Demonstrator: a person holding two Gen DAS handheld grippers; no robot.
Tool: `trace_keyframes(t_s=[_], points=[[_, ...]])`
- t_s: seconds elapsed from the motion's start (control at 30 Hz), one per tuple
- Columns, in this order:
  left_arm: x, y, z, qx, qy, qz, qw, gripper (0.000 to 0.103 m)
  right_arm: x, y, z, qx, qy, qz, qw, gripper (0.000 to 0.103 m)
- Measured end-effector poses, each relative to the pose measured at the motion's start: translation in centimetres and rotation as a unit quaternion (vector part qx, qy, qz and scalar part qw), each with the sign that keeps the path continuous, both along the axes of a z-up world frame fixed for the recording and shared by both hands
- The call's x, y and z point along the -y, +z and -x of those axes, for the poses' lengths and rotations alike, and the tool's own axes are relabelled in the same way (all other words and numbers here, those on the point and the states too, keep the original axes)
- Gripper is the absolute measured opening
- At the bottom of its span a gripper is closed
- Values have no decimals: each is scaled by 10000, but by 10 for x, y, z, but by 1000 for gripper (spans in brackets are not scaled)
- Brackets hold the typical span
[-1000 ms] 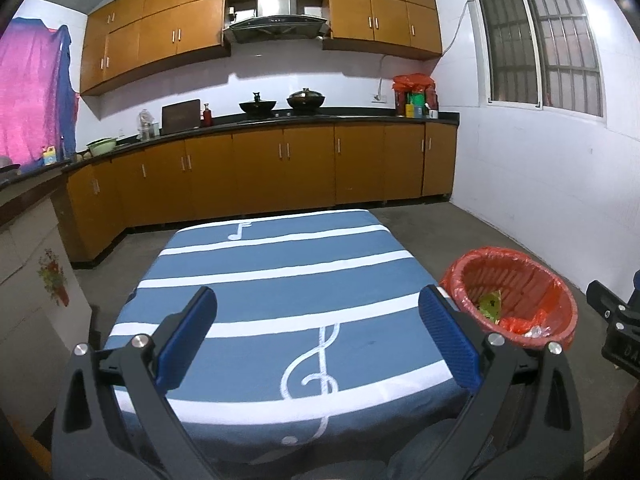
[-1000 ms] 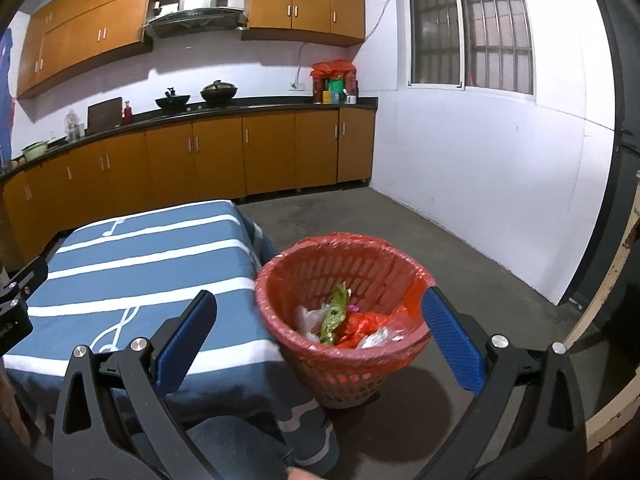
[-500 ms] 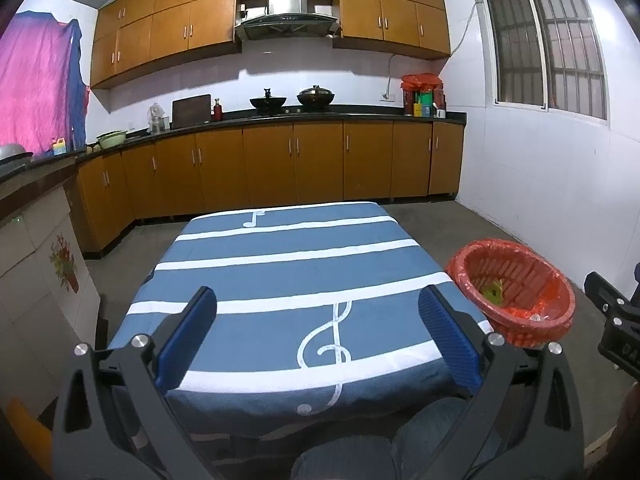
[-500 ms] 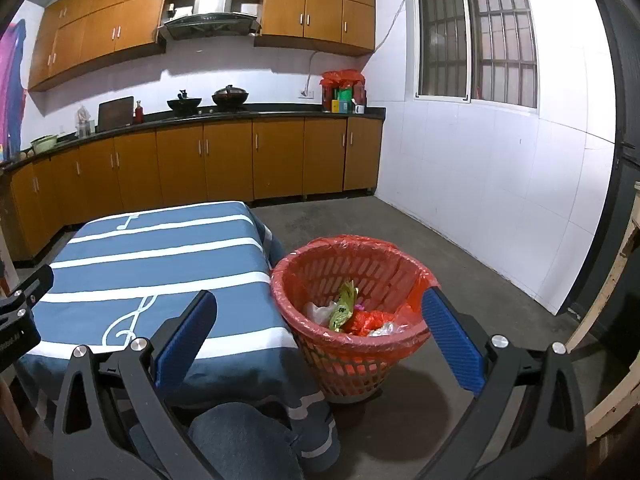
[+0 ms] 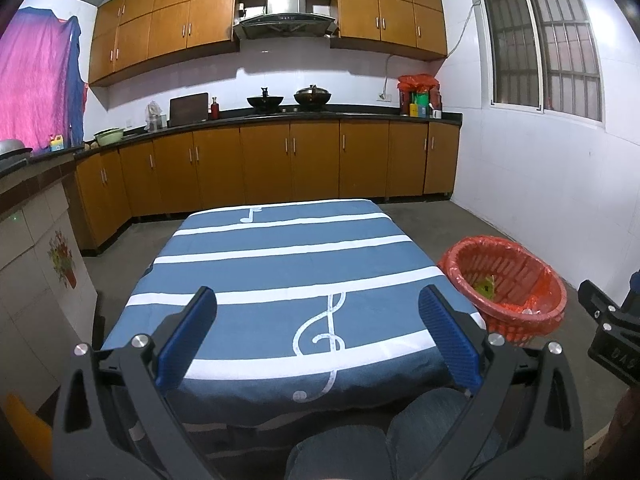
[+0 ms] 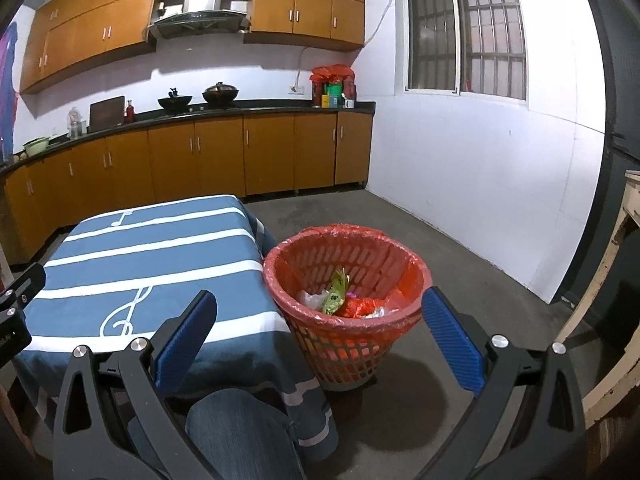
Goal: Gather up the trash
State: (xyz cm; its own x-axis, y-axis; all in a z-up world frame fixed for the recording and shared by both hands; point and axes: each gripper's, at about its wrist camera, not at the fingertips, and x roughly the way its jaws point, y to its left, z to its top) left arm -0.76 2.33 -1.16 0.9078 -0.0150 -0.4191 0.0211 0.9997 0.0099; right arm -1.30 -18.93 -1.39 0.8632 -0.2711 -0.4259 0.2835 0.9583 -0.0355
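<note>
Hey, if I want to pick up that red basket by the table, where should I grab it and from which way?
Grip the basket by its rim, from above, probably on the near edge. Its mouth faces up, and its latticed wall tapers downward, likely too wide for the right claw. One finger goes inside, one outside, over the bag folded there.

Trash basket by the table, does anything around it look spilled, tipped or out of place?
Nothing stands out. The red trash basket stands upright on the floor beside the table, its wrappers inside, with no spill visible around it.

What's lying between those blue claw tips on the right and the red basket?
Nothing: in the right wrist view, the open right claw frames the red basket, with only bare floor between.
</note>
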Motion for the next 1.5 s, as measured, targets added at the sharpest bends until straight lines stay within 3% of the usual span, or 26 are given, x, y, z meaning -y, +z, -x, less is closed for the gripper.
trace_keyframes(t_s=[0.67,1.5], points=[[1,-8,0,-180,11,63,9998,99,5,-10,-1,-323,-66,-165,9993,101],[2,-10,-1,-190,-15,81,9998,99,6,-12,-3,-334,-8,-156,9993,101]])
